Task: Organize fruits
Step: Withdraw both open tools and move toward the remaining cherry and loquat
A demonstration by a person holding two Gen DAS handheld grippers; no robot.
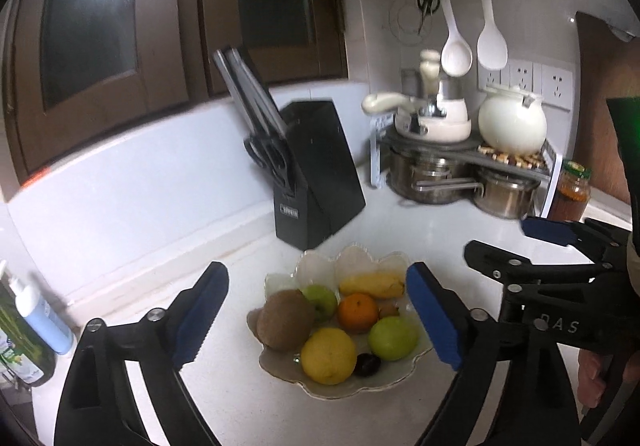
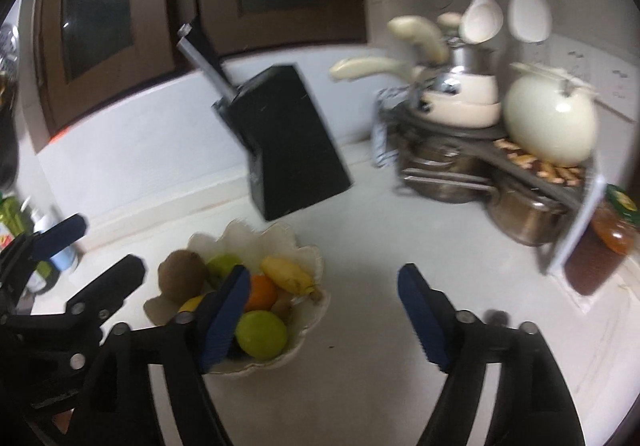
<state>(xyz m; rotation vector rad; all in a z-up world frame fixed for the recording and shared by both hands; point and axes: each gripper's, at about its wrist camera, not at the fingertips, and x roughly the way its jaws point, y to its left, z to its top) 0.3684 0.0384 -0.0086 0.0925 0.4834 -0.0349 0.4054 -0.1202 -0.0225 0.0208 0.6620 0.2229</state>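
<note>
All the fruit sits gathered in the scalloped glass bowl [image 1: 400, 374] at lower centre of the left wrist view, on the white surface [image 1: 420, 230], so sorting looks finished. The left gripper [image 1: 316, 316] and right gripper [image 2: 322, 320] both gape wide and empty, seemingly clear of the bowl, likely to leave it undisturbed

orange mandarin [image 1: 358, 312], yellow lemon [image 1: 328, 356], black knife block [image 1: 320, 174]
</note>
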